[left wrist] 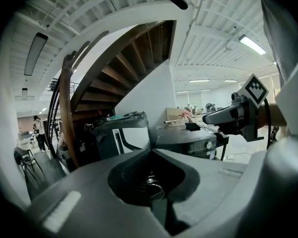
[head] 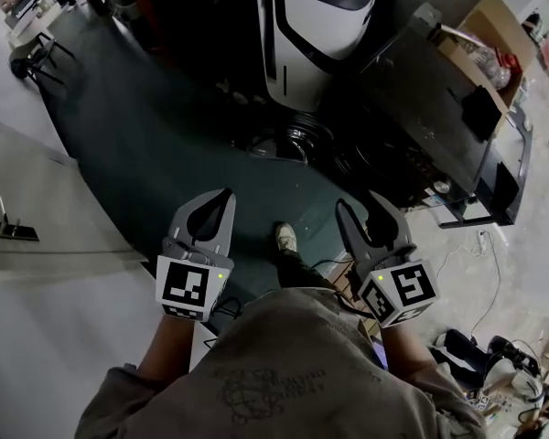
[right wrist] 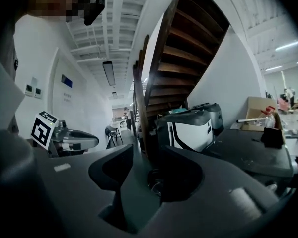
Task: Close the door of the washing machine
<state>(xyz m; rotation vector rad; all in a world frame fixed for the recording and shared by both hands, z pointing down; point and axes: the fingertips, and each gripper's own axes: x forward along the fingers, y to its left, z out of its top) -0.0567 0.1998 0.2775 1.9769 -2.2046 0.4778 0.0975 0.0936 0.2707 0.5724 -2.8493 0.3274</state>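
Nearest, both grippers hover at the person's waist, well short of any machine. The left gripper [head: 221, 198] has its jaws pressed together at the tips with nothing in the hollow between them. The right gripper [head: 359, 201] holds its jaws a narrow gap apart, also empty. Just past them a shoe [head: 285, 237] stands on the dark floor mat [head: 146, 108].

Farther off and to the right sits the washing machine [head: 430, 108], a dark, flat-topped cabinet whose control panel, with its knob, faces the near side. By its near-left corner, low down, there is a glossy dark ring, most likely the door [head: 300, 142] hanging open, though its hinge side cannot be made out.

Such a door is probably rigid and swings lightly, resisting only at the latch. Its porthole looks smooth and slippery, so the rim farthest from the hinge seems the better contact. A push with closed jaws should do, firm at the end.

Beyond stand a white and black machine [head: 316, 26] and, far right, a cardboard box [head: 494, 16].
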